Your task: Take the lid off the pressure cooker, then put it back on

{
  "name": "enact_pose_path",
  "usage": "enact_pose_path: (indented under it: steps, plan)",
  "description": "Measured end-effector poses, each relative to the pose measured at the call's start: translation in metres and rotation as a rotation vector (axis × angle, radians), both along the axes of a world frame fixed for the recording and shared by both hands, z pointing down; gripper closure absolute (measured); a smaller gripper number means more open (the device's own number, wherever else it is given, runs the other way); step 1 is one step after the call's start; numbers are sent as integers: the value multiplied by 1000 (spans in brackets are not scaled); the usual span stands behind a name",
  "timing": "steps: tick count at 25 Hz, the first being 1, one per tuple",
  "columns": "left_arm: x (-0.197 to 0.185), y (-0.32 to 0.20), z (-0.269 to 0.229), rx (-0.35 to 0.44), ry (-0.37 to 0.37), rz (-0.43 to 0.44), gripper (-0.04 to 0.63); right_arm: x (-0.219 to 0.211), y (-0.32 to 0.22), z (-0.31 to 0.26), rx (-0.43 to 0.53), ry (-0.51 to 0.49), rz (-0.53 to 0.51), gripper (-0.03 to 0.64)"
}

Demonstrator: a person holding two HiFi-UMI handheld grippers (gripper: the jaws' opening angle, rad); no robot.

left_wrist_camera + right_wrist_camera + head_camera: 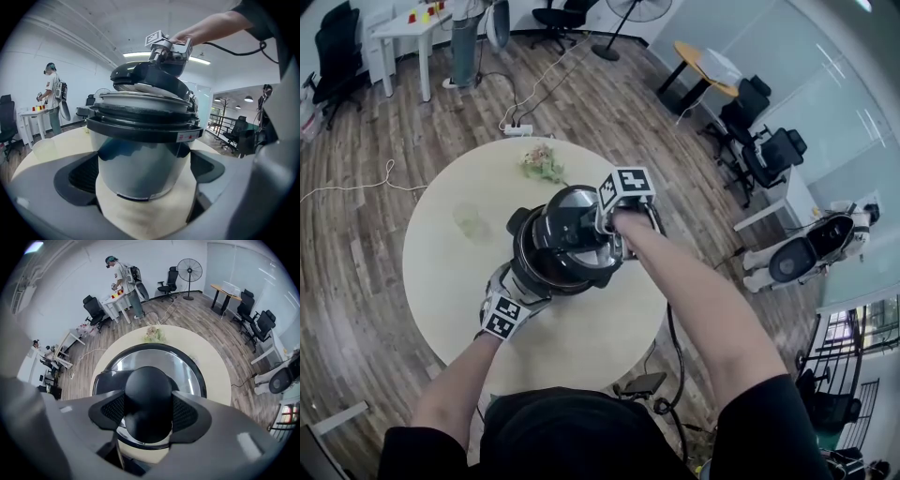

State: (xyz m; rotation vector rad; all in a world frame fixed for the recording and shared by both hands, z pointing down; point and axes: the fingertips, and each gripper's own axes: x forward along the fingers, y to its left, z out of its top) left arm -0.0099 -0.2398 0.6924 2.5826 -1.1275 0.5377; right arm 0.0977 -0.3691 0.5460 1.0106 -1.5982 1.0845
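A small pressure cooker (546, 267) stands on a round beige table (600, 328). Its steel body (140, 164) sits between my left gripper's (143, 187) jaws, which close on its sides low down; the left gripper (517, 281) is at the cooker's near-left side. The black lid (150, 79) is tilted over the pot's rim, not seated flat. My right gripper (614, 230) comes from above and is shut on the lid's round black knob (147, 394), with both pads (112, 411) pressing on it. The lid's shiny top (154, 359) shows beyond the knob.
A bunch of greenery (544, 164) and a clear glass (469, 220) lie on the far side of the table. A person (123, 275) stands at a white desk in the background. A fan (189, 270), office chairs and floor cables ring the table.
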Motion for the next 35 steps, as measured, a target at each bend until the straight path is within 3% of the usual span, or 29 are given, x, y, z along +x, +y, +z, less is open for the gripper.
enact_pose_path:
  steps: [15, 23, 35]
  plan:
    - [1, 1, 3, 5, 8, -1, 8, -47, 4, -7, 6, 41, -84, 331]
    - [1, 3, 3, 6, 9, 2, 7, -65, 17, 7, -6, 129, -138, 331]
    - [5, 2, 9, 18, 18, 2, 7, -72, 27, 13, -8, 166, -173, 331]
